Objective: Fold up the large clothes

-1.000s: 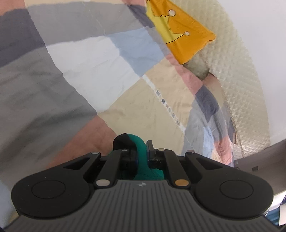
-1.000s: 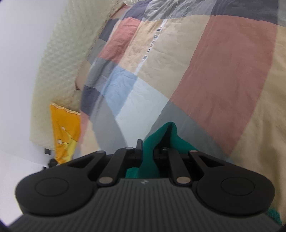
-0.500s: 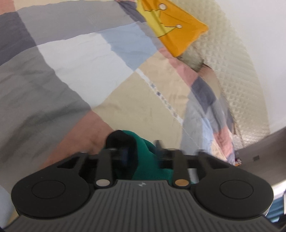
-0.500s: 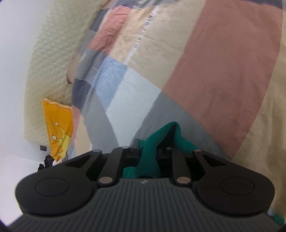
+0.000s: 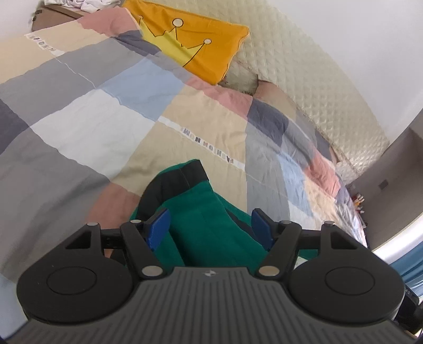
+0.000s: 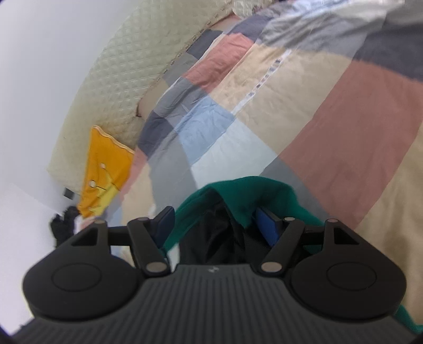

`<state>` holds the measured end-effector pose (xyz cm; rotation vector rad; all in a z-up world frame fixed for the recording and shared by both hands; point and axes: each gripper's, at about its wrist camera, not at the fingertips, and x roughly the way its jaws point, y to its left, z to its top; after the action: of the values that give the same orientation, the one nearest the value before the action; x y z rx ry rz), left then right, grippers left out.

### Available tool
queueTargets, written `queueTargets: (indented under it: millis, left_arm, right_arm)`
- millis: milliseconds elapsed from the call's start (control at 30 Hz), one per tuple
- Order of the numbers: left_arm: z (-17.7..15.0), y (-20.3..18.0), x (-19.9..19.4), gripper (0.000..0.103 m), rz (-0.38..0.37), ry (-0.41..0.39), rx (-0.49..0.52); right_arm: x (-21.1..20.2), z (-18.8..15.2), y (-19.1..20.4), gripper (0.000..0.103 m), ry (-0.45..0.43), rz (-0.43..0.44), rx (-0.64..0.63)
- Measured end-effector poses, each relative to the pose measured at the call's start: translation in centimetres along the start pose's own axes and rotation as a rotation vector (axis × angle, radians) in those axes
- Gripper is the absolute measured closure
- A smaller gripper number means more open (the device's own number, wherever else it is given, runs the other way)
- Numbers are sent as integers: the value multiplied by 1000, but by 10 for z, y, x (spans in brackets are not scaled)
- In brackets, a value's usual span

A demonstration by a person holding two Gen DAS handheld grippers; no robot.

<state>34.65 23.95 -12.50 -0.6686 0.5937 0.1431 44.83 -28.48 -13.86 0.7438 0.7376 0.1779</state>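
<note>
A green garment [image 5: 206, 211] with a black band [image 5: 182, 177] lies on the patchwork quilt [image 5: 79, 127]. My left gripper [image 5: 210, 227] stands over it, jaws opening. The cloth sits between the blue pads [image 5: 158, 227] and neither pad presses on it. In the right wrist view another part of the green garment [image 6: 251, 190] bulges up with a dark inside showing. My right gripper [image 6: 215, 225] has its jaws opening around that bulge. A green fold hangs in front of the right pad [image 6: 267, 230], loose and not pinched.
An orange pillow [image 5: 201, 45] with a crown drawing leans on the cream quilted headboard [image 5: 304, 79] at the far end of the bed. The pillow [image 6: 105, 164] and headboard [image 6: 119, 79] sit left in the right wrist view. White cloth [image 5: 79, 4] lies past the bed.
Both grippers were shut on green cloth a second ago; now both stand wide with blue pads showing. Both have risen and rolled, and the garment has dropped loose between the jaws.
</note>
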Motion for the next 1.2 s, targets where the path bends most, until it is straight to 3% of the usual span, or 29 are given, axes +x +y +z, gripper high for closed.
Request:
queueTargets:
  millis: [300, 433, 500, 633, 733, 867, 900, 1067, 1200]
  left_arm:
    - [9, -17, 47, 30, 59, 48, 65]
    - [7, -25, 57, 31, 56, 69, 128]
    - [6, -29, 62, 32, 61, 86, 155]
    - [1, -37, 74, 32, 120, 119, 222]
    - [-6, -39, 84, 46, 177, 148, 257]
    - [-13, -38, 88, 85, 252, 143, 323]
    - [-13, -36, 85, 89, 261, 122, 317]
    - [-2, -31, 56, 92, 203, -4, 251]
    - [19, -24, 20, 93, 141, -124, 145]
  right_arm:
    - [7, -9, 7, 34, 8, -107, -95]
    - [5, -15, 12, 65, 5, -148, -144]
    - [6, -19, 12, 70, 18, -151, -146]
    - [18, -21, 11, 70, 40, -201, -180]
    - [32, -22, 6, 71, 74, -233, -166]
    - [39, -25, 6, 74, 72, -249, -175]
    - [38, -25, 6, 81, 64, -249, -171]
    - [12, -20, 8, 89, -28, -162, -125]
    - [-21, -8, 8, 91, -140, -31, -85]
